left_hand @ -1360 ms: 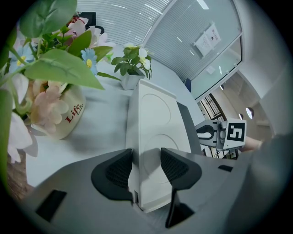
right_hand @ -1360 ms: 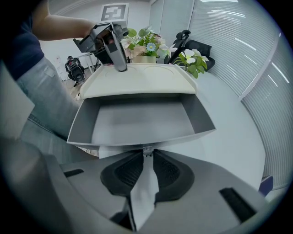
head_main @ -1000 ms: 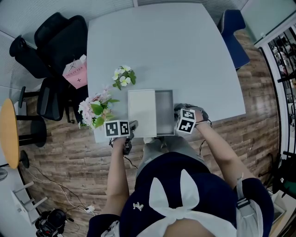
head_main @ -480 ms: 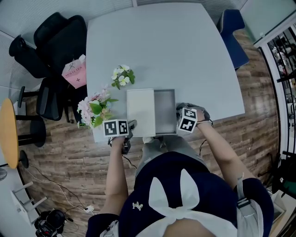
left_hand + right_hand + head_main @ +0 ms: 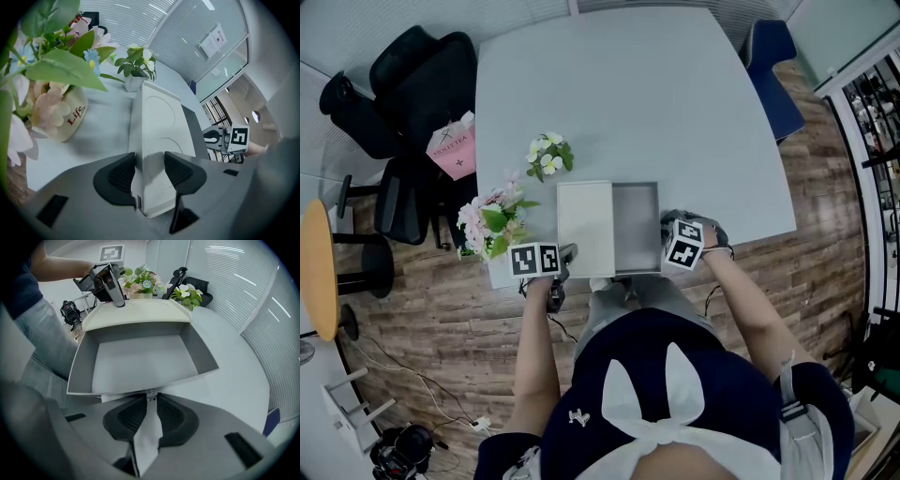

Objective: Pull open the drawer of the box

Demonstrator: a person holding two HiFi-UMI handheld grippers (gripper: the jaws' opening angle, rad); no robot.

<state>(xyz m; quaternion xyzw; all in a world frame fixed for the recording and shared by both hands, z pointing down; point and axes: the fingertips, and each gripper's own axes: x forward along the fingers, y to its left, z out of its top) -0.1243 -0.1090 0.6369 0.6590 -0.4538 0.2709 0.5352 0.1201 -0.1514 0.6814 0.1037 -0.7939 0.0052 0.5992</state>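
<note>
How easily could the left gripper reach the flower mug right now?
Probably not at once: the left gripper is clamped on the box. Otherwise yes, likely: the flower mug stands just to its left, with only bare table between.

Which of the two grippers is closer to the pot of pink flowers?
Left. The left gripper clamps the white box right beside the pot; the right gripper holds the drawer's tab on the box's far side.

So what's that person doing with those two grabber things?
A person holds a gripper in each hand. The left gripper is clamped on the white box, steadying it. The right gripper pinches the white tab on the grey drawer. The drawer sticks out of the box and looks empty.
</note>
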